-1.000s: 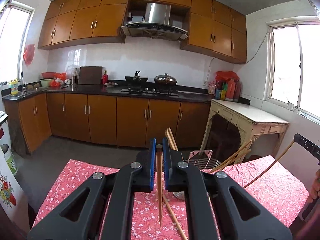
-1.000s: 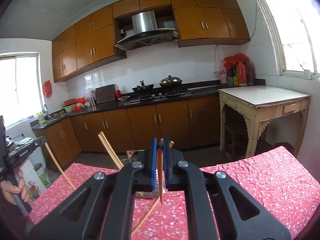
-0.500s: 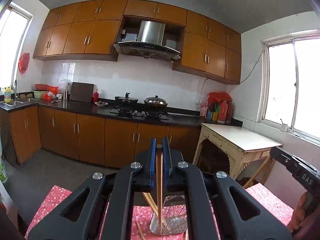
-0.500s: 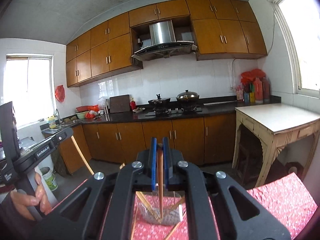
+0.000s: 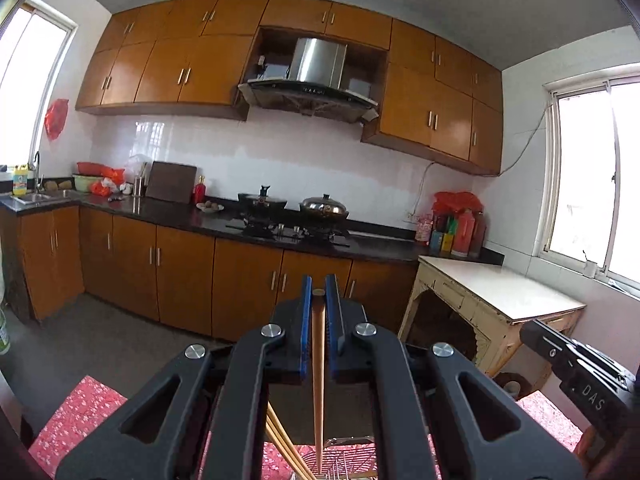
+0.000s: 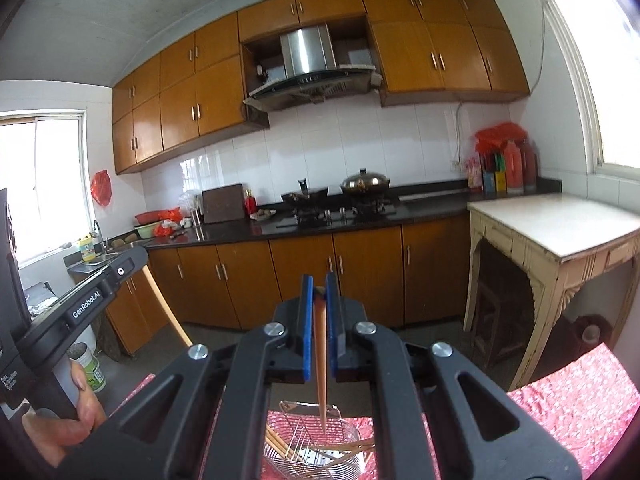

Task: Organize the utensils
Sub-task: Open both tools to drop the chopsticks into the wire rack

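the left gripper [image 5: 318, 300] is clenched on one chopstick [image 5: 318, 380], which hangs near vertical between the blue pads [image 5: 305, 320]. its lower end drops out of the left view just above the wire basket [image 5: 344, 460]. the right gripper [image 6: 319, 300] is clenched on a second chopstick [image 6: 320, 368]; its pointed tip hangs over the basket [image 6: 312, 440], inside the rim as seen from the right wrist, but whether it touches the mesh cannot be told.

the basket stands on the red cloth [image 6: 568, 400] and already holds several chopsticks [image 6: 280, 444] leaning on its wall.

step in hand, as judged: drop both chopsticks into the basket.

procedure:
- keep each chopstick upright and its tip inside the rim before release.
- lower until the tip is well below the rim. a release from high up is likely to let the stick bounce or tip out.
- steer the tips into the open middle of the basket, away from the sticks that lean on the wall. a tip landing on them may slide sideways.
- keep the two grippers apart; they are close over one small target and may knock together.
- open the jaws slowly, one gripper at a time, so each stick settles against the wall before the next falls.
- lift straight up afterwards so the pads do not drag a stick back out.

risk: the basket looks light, so a side push from a chopstick could shift or tip it.
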### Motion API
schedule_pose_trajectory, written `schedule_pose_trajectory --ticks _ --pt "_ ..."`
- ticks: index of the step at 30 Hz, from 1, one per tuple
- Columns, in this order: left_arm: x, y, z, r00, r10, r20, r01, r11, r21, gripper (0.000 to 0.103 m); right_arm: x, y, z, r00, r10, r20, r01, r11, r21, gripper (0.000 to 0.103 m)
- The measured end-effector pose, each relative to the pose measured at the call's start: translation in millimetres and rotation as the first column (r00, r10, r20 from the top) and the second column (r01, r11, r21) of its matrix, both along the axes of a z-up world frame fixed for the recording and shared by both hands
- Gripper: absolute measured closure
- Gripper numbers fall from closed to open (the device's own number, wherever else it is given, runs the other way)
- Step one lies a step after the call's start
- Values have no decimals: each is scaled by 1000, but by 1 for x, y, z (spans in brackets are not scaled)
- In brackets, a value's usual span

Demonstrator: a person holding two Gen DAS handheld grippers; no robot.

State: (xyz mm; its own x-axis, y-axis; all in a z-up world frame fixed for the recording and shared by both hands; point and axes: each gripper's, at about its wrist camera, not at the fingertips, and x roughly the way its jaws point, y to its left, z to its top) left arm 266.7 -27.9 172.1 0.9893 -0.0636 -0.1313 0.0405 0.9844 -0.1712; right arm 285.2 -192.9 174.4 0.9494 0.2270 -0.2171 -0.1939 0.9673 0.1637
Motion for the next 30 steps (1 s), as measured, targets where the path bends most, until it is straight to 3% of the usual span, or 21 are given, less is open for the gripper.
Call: schedule_pose_trajectory --ticks 12,14,15,18,25,30 --pt "21 0 -19 996 14 -85 -13 1000 17 96 25 5 -34 996 -7 -91 5 1000 -27 94" --pt "19 3 -19 995 22 -95 -20 1000 19 94 24 3 -36 995 -19 -96 16 999 -35 77" --pt "18 5 -18 995 30 -99 -28 999 22 88 22 1 -36 996 -27 -89 25 999 -33 68" --pt "14 11 -14 994 52 -101 -50 999 18 66 15 -6 -34 996 -39 -83 38 999 -24 67" --pt "-10 24 -11 990 75 -119 -73 997 22 66 -20 -27 -35 995 -70 -78 70 998 -3 67" --pt "-35 36 -20 987 93 -133 -90 995 34 64 -51 -42 -53 991 -82 -103 84 996 17 67"
